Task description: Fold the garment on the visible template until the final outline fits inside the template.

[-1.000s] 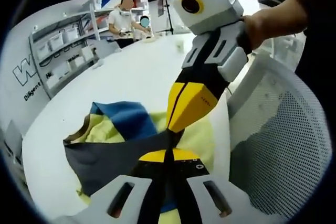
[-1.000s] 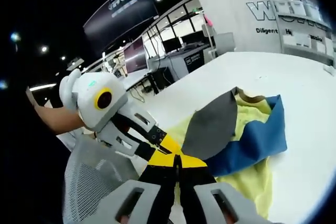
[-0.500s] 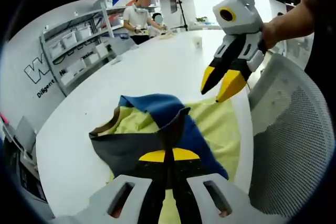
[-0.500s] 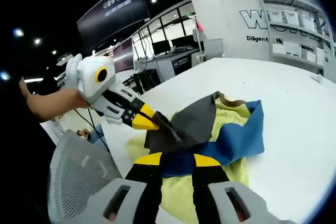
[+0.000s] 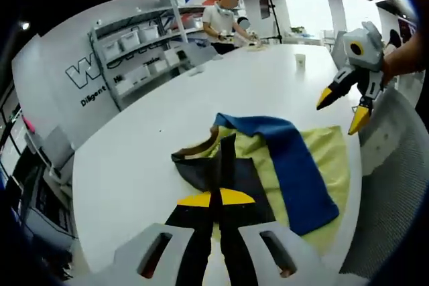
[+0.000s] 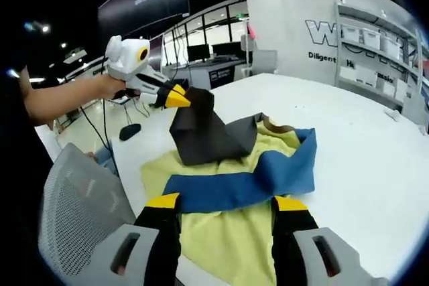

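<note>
Left gripper (image 6: 179, 98) fingers pinch the garment's (image 6: 231, 185) grey flap; right gripper (image 5: 343, 108) fingers spread, empty. A slip risks unfolding.

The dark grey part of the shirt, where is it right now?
In the right gripper view the dark grey part is lifted above the yellow and blue garment, pinched by the left tongs over the white table.

White wall (image 5: 80, 51) with lettering, shelving (image 5: 137, 48) of bins, mesh chair (image 6: 74, 212), dark ceiling spotlights.

Garment (image 6: 234, 185) lies on table (image 6: 362, 138), chair (image 6: 70, 212) beside it.
</note>
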